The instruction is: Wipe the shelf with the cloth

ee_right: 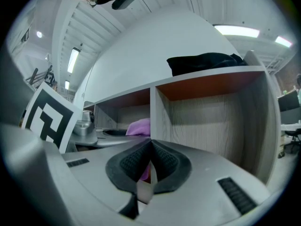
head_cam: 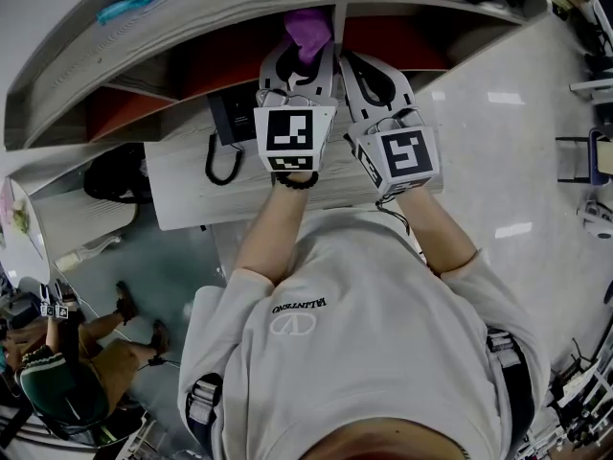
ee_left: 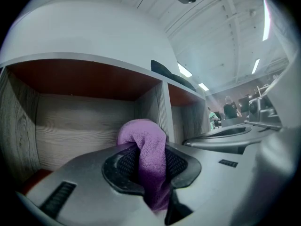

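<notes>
While your left gripper pinches the purple cloth tight in its fingers, the bundle sits at the mouth of the shelf compartment just left of the divider, not clearly touching any board. Your right gripper, right of the divider, has its fingers closed on nothing. Judging from this, wiping looks barely begun, with both compartments left to do.

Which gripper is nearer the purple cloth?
Left. The left gripper has its jaws shut on the cloth; the right gripper sits beside it, jaws together, clear of the cloth, facing the neighbouring shelf compartment.
</notes>
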A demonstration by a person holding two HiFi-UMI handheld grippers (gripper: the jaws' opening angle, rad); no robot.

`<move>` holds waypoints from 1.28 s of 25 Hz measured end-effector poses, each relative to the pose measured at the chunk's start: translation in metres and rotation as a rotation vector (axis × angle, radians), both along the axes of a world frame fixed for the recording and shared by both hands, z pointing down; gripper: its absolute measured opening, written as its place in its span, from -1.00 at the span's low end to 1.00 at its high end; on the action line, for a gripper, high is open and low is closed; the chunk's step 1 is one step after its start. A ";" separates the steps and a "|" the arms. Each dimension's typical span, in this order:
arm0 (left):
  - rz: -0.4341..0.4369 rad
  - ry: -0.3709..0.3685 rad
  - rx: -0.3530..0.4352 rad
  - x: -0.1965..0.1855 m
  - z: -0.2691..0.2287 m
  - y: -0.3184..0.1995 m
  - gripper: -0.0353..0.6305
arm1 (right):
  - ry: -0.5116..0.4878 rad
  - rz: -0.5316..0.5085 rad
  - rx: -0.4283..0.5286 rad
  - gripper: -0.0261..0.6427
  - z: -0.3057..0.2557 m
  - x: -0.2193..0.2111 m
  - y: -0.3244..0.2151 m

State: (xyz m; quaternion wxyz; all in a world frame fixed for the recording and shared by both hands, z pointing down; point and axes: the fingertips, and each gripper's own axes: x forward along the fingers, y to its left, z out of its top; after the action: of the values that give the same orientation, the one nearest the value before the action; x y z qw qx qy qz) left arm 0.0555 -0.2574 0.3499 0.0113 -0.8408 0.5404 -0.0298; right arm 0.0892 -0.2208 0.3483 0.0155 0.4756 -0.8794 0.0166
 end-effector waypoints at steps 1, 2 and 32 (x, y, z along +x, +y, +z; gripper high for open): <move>0.001 0.000 0.003 0.000 -0.001 0.000 -0.62 | 0.000 0.000 0.001 -0.93 -0.001 0.000 0.000; 0.002 0.002 0.006 0.000 -0.003 0.000 -0.62 | -0.001 0.000 0.003 -0.93 -0.001 0.000 0.000; 0.021 -0.002 0.078 0.000 -0.043 0.004 -0.62 | -0.013 -0.016 0.041 -0.93 -0.019 -0.010 0.003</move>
State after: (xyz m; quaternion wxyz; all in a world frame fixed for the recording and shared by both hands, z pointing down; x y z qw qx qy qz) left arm 0.0552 -0.2530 0.3065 0.0449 -0.8453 0.5323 -0.0093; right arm 0.0790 -0.2174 0.3297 0.0001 0.4688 -0.8833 0.0013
